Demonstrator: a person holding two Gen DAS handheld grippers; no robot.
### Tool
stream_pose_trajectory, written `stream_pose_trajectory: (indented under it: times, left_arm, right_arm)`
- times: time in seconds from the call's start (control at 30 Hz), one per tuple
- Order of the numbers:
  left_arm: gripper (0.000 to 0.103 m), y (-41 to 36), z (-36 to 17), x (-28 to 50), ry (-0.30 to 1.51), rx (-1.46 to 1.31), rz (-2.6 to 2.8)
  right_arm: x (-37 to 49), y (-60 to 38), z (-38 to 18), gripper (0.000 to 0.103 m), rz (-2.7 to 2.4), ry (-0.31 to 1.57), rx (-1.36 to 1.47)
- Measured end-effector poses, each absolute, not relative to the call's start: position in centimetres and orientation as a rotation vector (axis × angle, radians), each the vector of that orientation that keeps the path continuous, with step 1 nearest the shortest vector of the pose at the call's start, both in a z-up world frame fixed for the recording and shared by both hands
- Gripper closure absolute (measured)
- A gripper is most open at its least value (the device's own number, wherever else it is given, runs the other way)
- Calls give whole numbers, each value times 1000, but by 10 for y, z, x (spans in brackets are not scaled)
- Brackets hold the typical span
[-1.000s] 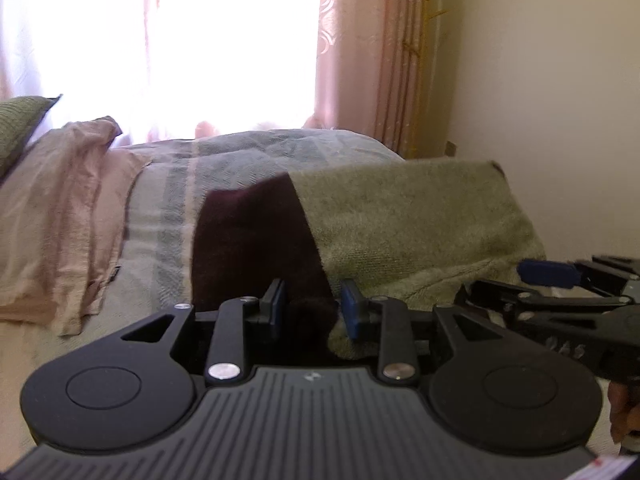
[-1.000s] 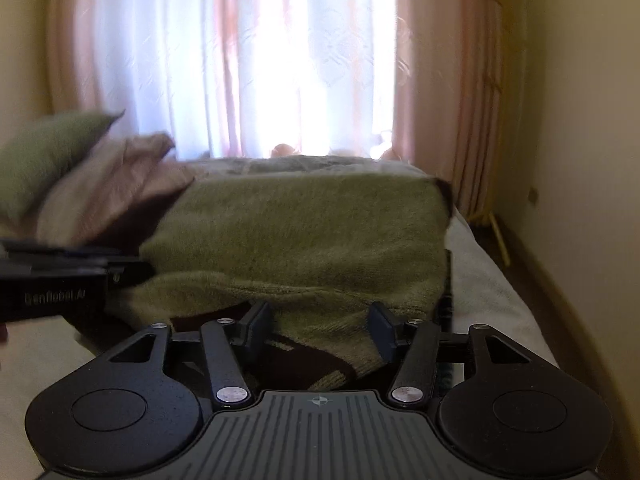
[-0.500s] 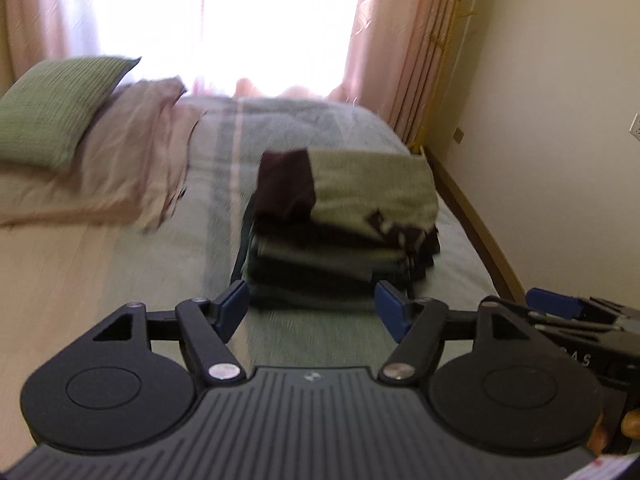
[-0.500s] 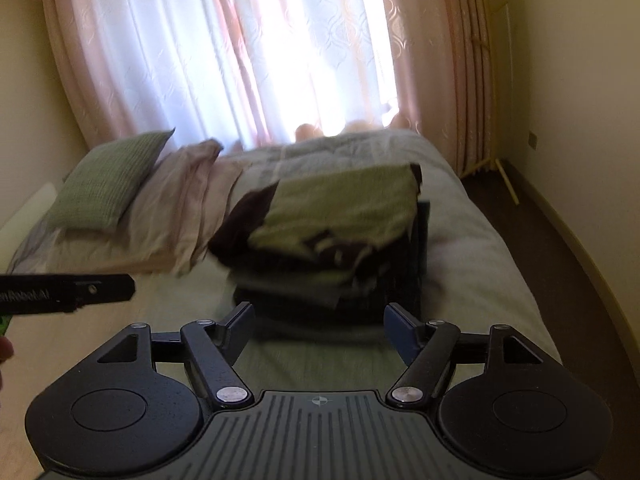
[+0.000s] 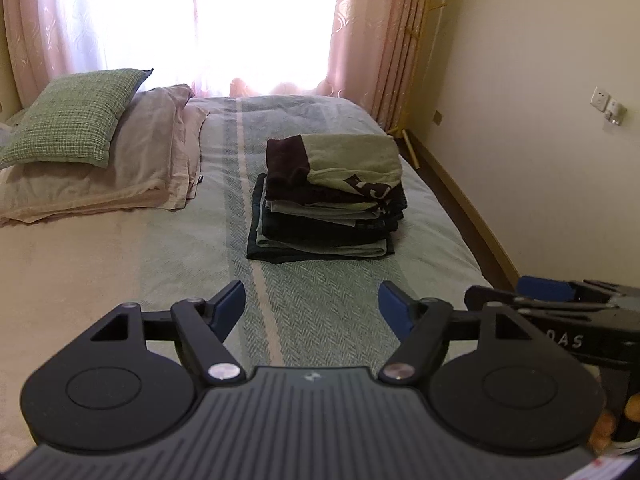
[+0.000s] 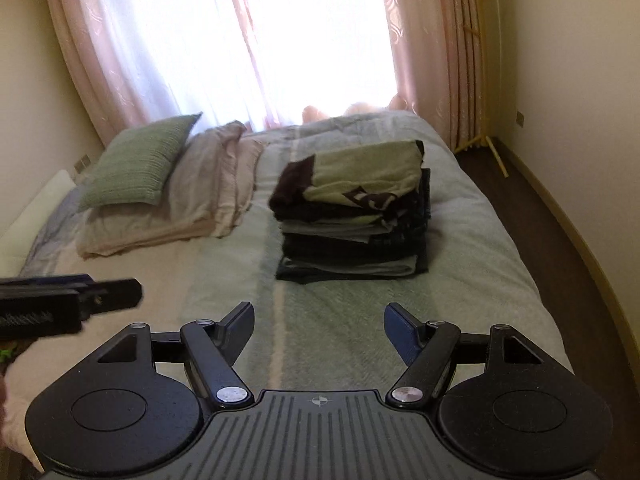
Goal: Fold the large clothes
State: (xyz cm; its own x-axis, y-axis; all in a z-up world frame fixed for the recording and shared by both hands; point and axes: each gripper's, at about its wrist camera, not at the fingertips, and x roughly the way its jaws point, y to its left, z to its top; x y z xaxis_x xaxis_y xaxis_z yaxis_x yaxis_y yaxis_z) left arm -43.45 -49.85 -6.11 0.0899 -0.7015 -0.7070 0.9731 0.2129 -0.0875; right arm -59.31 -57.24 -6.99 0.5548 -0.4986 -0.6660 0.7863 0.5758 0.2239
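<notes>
The left tool (image 5: 312, 306) hung over the near part of the bed (image 5: 328, 304), its jaws wide and opening further, with only the striped green bedspread showing between the blue pads (image 5: 230, 304). Just to its right, the tip of the right tool (image 5: 548, 294) reached into the left wrist view, and a few of the person's fingers (image 5: 600, 424) showed at the lower right edge.

The right tool (image 6: 319, 326) also stood with its jaws spread wide and nothing between them; its pads (image 6: 400, 330) were clear of any cloth. To its left, the left tool's dark tip (image 6: 112, 294) entered the frame.

Ahead of both tools, well apart from the pads, sat the stack of folded clothes (image 5: 326, 216) on the bedspread. The top piece was a folded olive-green and dark brown sweater (image 5: 352, 158) with part of a dark printed design on its front fold. Under it lay several darker and pale green folded garments, edges roughly aligned.

Further off and to the left of the stack, a green checked cushion (image 5: 74, 116) rested on 2 pale pink pillows (image 5: 152, 152). Beyond the bed, pink curtains (image 5: 376, 32) framed a bright window (image 5: 260, 16). Far to the right, a wall socket (image 5: 600, 100) sat on the cream wall.
</notes>
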Motion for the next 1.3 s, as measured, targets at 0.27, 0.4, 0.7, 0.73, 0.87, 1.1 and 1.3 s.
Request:
stream_pose_trajectory:
  times: [0.27,0.4,0.7,0.73,0.87,1.1,1.3]
  left_arm:
    - [32,-457,-54,-435,697,475,-1328]
    - [32,-448,-52,-437,691,479,-1338]
    - [32,-443,-48,-438,675,471,-1349]
    - [32,-443,-47,-438,674,470,-1348]
    - [32,-443,-47,-440,677,471,-1349]
    - [32,-443,-46,-443,678,475,-1357]
    - [32,-444,-45,-447,680,475,-1362]
  right_arm:
    - [-596,-528,-50,34,-811,570,517]
    - [-596,-524,-49,34,-819,569,512]
    - [-598,-520,-47,34,-825,571,498]
    - [-598,-519,-47,34,-825,573,498]
    - [-600,-520,-48,34,-821,579,501]
    - [-601,-522,-48,34,-814,582,504]
    - [-604,-524,-47,34,-809,581,500]
